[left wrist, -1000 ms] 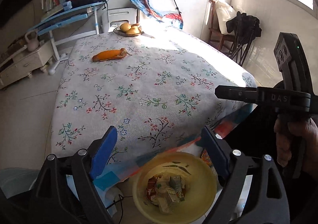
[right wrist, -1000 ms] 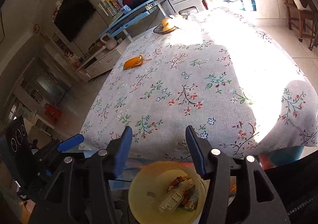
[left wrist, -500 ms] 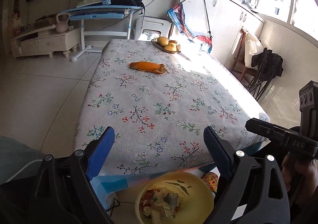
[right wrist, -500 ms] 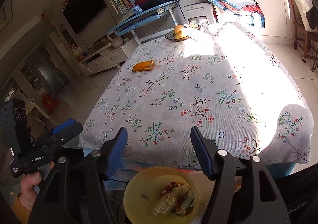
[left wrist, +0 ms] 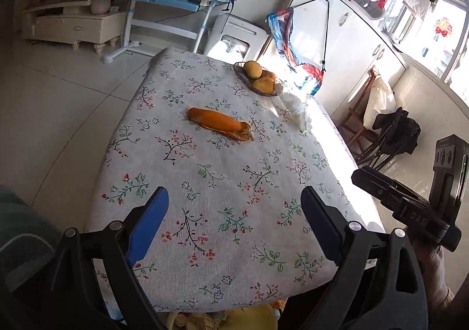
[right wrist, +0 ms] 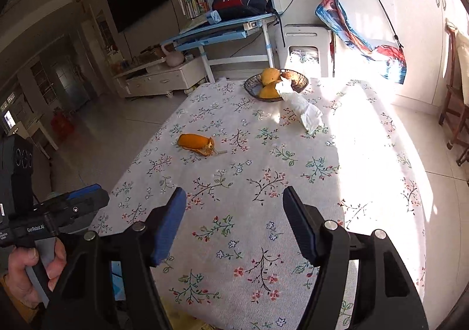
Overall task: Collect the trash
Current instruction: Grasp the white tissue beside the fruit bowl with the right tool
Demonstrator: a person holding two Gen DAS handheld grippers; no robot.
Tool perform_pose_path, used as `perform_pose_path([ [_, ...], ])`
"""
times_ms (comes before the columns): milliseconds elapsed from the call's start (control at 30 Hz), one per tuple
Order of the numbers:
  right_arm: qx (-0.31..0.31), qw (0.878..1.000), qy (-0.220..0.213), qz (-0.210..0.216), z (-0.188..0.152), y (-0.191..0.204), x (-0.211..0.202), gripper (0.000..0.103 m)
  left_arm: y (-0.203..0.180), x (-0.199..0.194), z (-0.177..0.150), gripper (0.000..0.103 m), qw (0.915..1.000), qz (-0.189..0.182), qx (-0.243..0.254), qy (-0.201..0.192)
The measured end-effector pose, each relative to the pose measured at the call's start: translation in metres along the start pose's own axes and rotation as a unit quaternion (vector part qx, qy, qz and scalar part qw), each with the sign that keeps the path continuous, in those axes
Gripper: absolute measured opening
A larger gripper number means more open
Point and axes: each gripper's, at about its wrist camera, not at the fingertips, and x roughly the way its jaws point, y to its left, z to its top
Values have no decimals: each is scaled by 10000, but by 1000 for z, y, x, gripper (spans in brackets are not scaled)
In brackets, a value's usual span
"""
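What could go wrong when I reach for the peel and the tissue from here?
The crumpled tissue lies against the fruit basket, so a grab might nudge the basket or its fruit. The orange peel lies flat on the loose tablecloth; the open left gripper or right gripper could pinch cloth and drag it.
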Motion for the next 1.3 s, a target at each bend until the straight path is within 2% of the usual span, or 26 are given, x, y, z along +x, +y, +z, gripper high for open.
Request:
perform_pose_path([
  [100, -49, 9999, 74, -88, 18, -12, 21, 66, 1, 25, 20, 89, 9994, 79, -336, -71],
  [233, 16, 9998, 129, -176, 37, -29, 47, 66, 4, 68, 44, 89, 9963, 215, -830, 45],
  [400, 144, 9995, 100, -256, 56, -47, 71, 66, 7, 118, 63, 89, 9908, 583, -1210, 174],
  [567, 211, 9993, 47, -304, 70, -62, 90, 66, 6, 158, 73, 89, 9848, 1048, -1349, 317],
  [767, 206, 9990, 72, -382, 81, -76, 114, 66, -7, 184, 86, 93, 9850, 1438, -921, 249],
  [833, 216, 9989, 100, -401, 84, -81, 122, 66, -13, 189, 87, 93, 9885, 1353, -616, 275],
  [900, 201, 9988, 107, -436, 87, -84, 130, 66, -21, 191, 82, 89, 9932, 1117, -202, 260],
  [967, 240, 9986, 142, -461, 89, -87, 137, 66, -28, 190, 77, 75, 9953, 875, 261, 313],
  [1067, 325, 9981, 243, -453, 92, -93, 151, 66, -36, 193, 77, 61, 9945, 575, 721, 491],
  [1133, 414, 9977, 372, -380, 92, -96, 158, 55, -35, 193, 79, 51, 9937, 427, 860, 585],
  [1167, 466, 9974, 456, -302, 90, -97, 160, 45, -33, 193, 80, 48, 9935, 332, 889, 627],
  [1200, 476, 9971, 536, -243, 89, -96, 161, 36, -31, 191, 80, 47, 9933, 235, 905, 680],
  [1300, 303, 9971, 675, -168, 85, -87, 159, 21, -34, 187, 75, 42, 9883, -86, 1204, 928],
])
